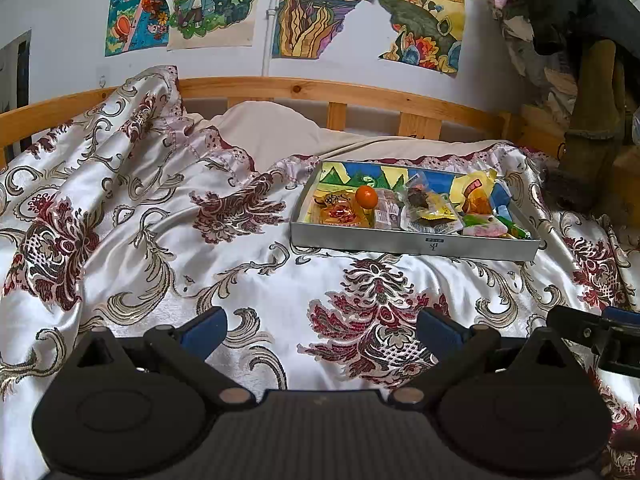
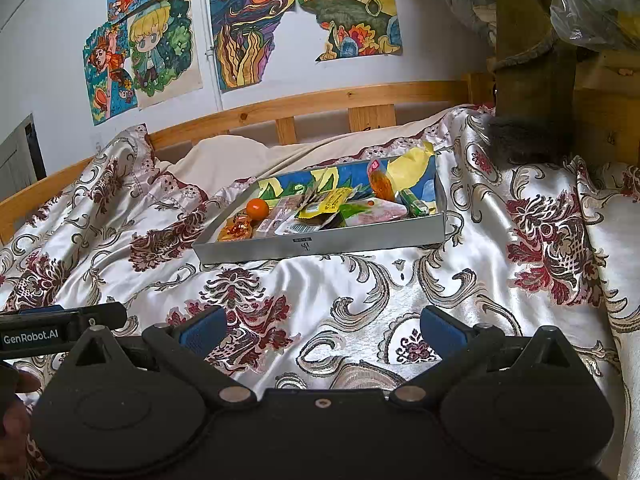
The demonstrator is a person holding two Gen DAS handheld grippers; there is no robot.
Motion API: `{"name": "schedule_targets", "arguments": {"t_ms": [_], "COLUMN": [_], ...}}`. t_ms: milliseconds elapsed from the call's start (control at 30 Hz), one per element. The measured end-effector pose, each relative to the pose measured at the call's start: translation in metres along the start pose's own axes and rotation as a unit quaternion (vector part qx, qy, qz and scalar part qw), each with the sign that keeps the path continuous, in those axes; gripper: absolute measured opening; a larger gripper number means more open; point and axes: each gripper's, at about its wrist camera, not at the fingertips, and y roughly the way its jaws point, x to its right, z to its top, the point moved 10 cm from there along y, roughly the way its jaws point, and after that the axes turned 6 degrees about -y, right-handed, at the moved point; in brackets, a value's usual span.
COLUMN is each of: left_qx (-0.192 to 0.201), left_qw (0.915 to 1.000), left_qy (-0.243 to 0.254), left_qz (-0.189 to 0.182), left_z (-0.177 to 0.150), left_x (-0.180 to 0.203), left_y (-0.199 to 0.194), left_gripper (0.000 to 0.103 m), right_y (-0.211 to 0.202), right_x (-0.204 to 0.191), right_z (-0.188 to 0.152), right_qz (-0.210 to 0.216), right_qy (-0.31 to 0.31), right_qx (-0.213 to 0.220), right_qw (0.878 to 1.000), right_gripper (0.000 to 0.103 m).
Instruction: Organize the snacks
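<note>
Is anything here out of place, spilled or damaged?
Nothing has spilled: the snacks lie jumbled but inside the tray on the bed. One oddity: the poster on the wall is torn along its right side.

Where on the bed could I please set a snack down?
The bedspread is bare between the tray and both open grippers, and left of the tray. Inside the tray, the orange and packets crowd it.

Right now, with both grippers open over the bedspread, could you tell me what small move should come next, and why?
Probably ease the right gripper forward toward the grey tray: both grippers are empty and short of it, and the snacks, including the small orange, lie jumbled inside.
</note>
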Motion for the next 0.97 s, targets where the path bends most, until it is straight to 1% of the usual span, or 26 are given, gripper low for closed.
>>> {"name": "schedule_targets", "arguments": {"t_ms": [100,300,967], "left_qx": [-0.01,-0.005,-0.003], "left_qw": [0.9999,0.9998,0.9995], "left_qy": [0.003,0.008,0.017], "left_qz": [0.009,0.019,0.026], "left_z": [-0.0012,-0.0007,-0.0007], "left_x": [0.0011,0.002,0.0009], "left_y": [0.0015,0.0001,0.0001], "left_gripper": [0.103,0.103,0.103], "right_y": [-0.0004,-0.0003,0.0008], "right_x": [0.0006,0.0004,0.0001], "right_z": [-0.0007,-0.0006,-0.0033], "right_qz": [0.0,0.0,0.001], "right_qy": [0.0,0.0,-0.003], "right_qx": [0.0,-0.001,-0.002], "right_qw": [1.0,1.0,1.0], "right_gripper": [0.102,0.102,0.102]}}
